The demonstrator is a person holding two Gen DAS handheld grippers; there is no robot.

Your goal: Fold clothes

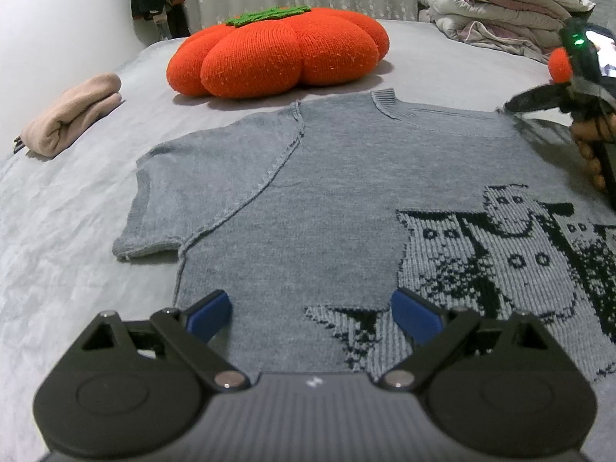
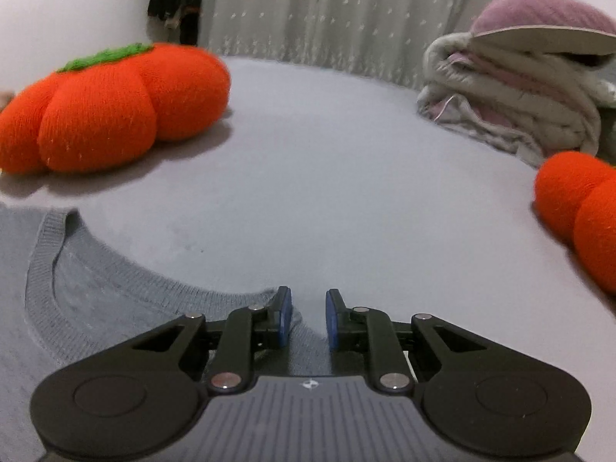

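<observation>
Grey knitted short-sleeved sweater with black-and-white cat pattern (image 1: 327, 200) lies flat on the grey bed (image 1: 57, 250).

The left gripper (image 1: 312, 313) tilts down over its hem, blue fingers (image 1: 210, 313) spread wide, holding nothing. The right gripper (image 2: 308, 317), held in a hand (image 1: 593, 146), angles down at the shoulder beside the ribbed collar (image 2: 42, 269); its fingers stand narrow, gripping nothing.

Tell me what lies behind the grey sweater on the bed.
Behind the grey sweater, past its collar, sits an orange pumpkin cushion on the grey bedsheet. Farther back right is a pile of folded bedding. What the cushion hides cannot be seen.
</observation>
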